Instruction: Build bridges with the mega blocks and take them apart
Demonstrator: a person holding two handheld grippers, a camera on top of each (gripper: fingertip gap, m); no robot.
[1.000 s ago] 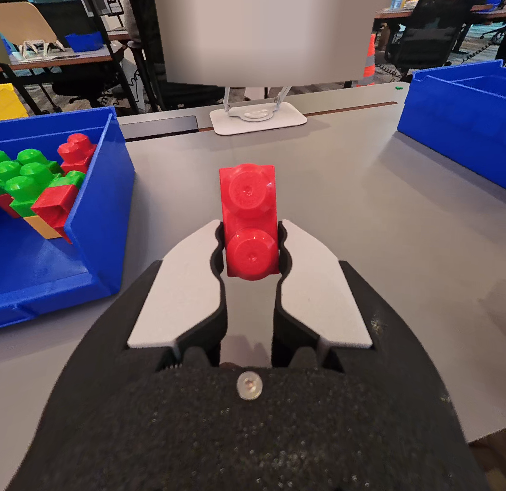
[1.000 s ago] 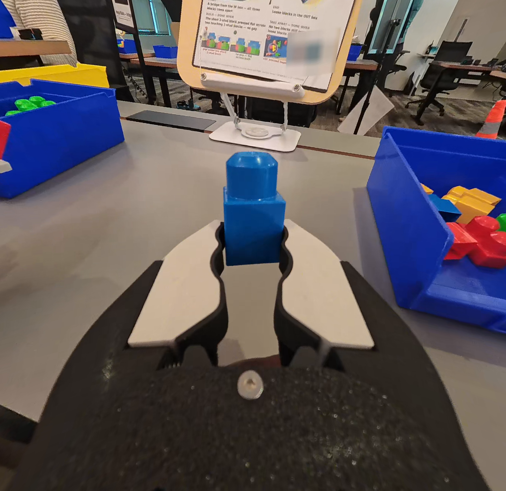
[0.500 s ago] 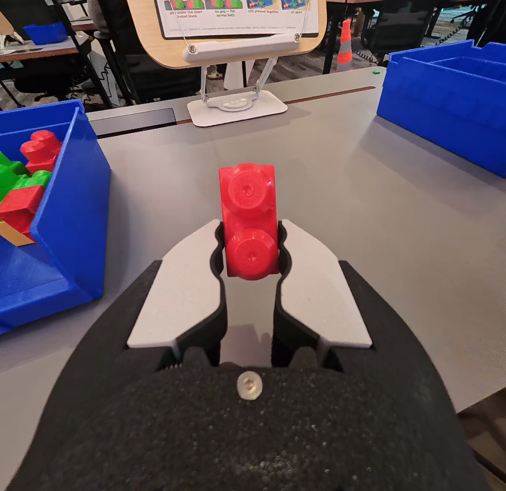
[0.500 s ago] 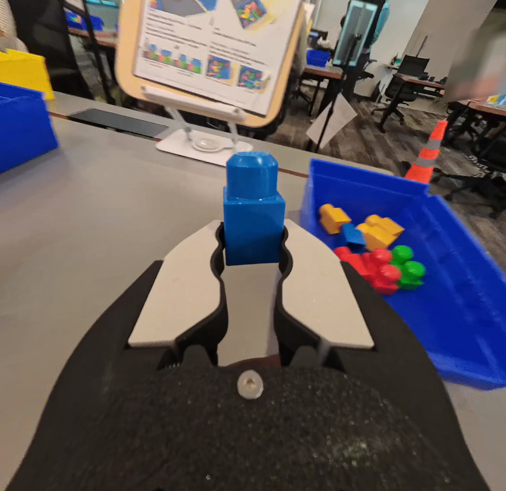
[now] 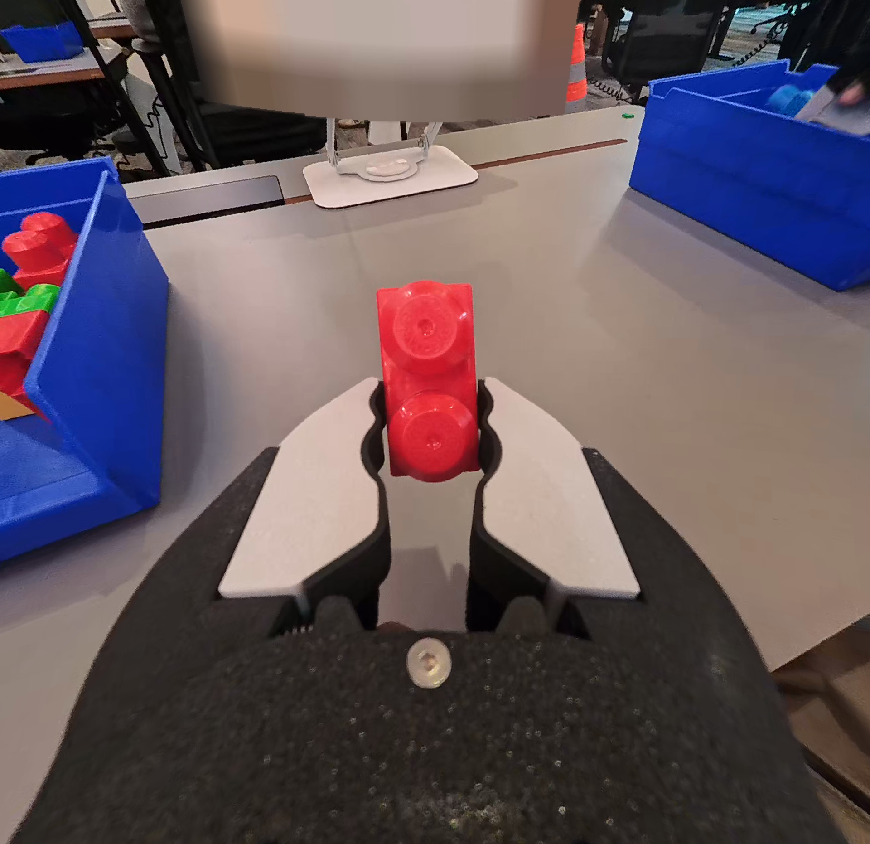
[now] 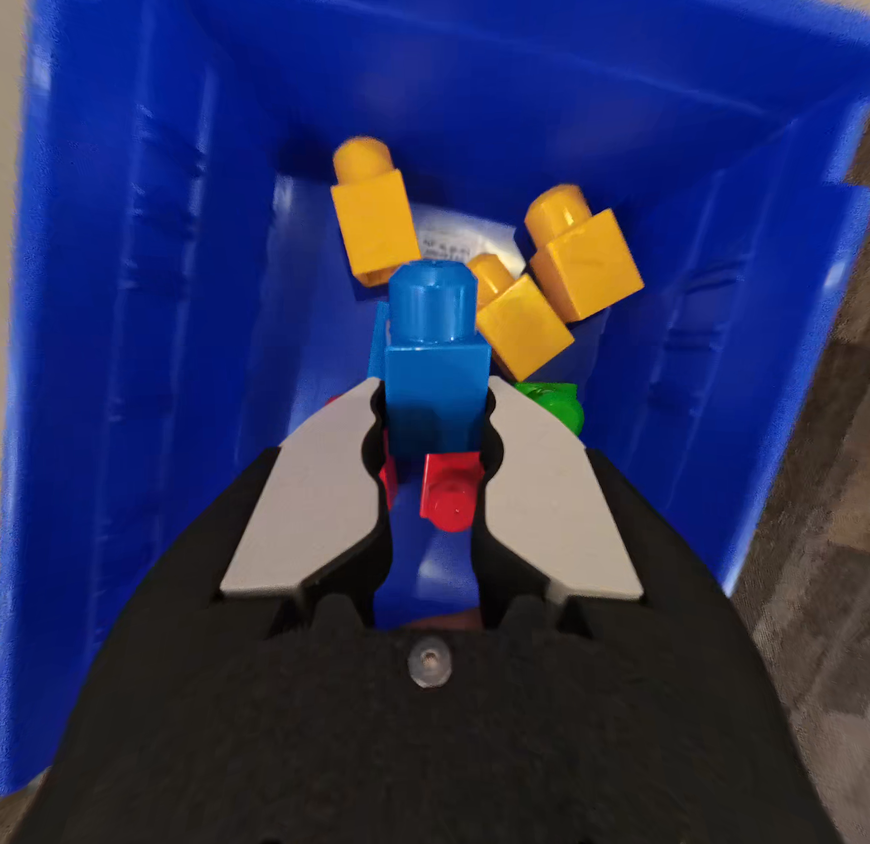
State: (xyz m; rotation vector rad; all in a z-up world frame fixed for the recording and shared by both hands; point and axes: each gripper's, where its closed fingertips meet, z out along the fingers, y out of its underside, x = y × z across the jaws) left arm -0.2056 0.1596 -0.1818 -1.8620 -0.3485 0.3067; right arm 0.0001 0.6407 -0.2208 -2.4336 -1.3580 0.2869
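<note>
My left gripper (image 5: 429, 423) is shut on a red two-stud block (image 5: 426, 374), held above the grey table (image 5: 588, 350) with its studs facing the camera. My right gripper (image 6: 435, 421) is shut on a blue one-stud block (image 6: 435, 364) and points down into the right blue bin (image 6: 141, 303). In that bin lie three yellow one-stud blocks (image 6: 374, 218), a red block (image 6: 449, 489) and a green block (image 6: 555, 400). The right gripper with its blue block also shows far off over the right bin (image 5: 753, 171) in the left wrist view.
A left blue bin (image 5: 103, 350) holds red blocks (image 5: 40, 251) and green blocks (image 5: 28, 298). A white stand base (image 5: 390, 174) with a board sits at the table's far edge. An orange cone (image 5: 576, 70) and office chairs stand beyond. Some 55 cm of space lies between my two pairs of fingers.
My right gripper has swung right and tipped down over the right bin, still holding the blue block. My left gripper has stayed near the table's middle with the red block, shifting only slightly.
</note>
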